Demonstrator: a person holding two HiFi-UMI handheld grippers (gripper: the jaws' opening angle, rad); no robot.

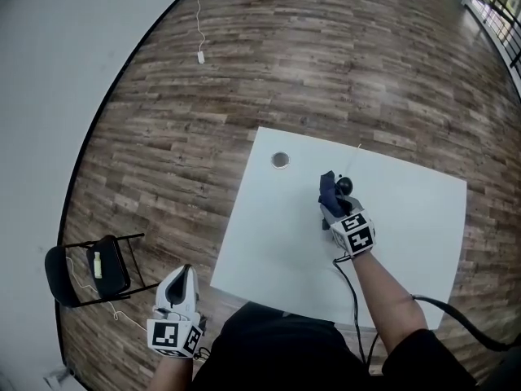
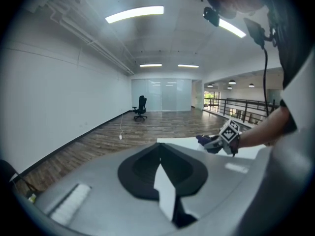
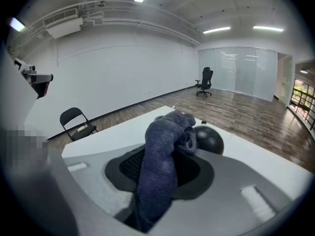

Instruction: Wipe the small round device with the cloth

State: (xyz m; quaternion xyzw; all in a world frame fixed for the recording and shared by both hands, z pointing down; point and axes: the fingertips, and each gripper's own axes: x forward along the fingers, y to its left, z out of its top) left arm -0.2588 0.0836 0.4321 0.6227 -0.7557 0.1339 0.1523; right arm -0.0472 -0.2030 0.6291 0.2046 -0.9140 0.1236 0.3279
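My right tongs pinch the cloth just left of the small round device, so I think rubbing comes next; my left tongs are closed on nothing.

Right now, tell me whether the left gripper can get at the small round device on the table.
Probably not from there: the left gripper hangs off the table's near corner, while the device sits across it, with the right gripper and its cloth crowding the near side.
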